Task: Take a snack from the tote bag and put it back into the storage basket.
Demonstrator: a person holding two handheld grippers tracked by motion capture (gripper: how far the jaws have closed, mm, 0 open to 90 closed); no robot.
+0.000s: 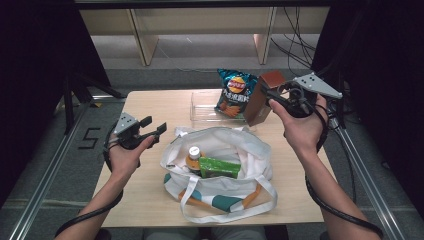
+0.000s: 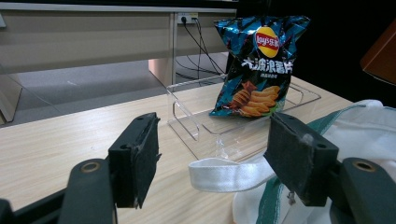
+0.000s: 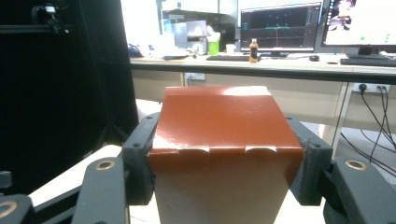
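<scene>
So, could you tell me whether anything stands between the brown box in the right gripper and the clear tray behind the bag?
The chip bag stands upright in the clear tray, right beside the brown box held by the right gripper. The tray's left part is bare.

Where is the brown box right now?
In the high view, the brown box is up at the right, clamped in the right gripper, beside the chip bag and above the table.
</scene>
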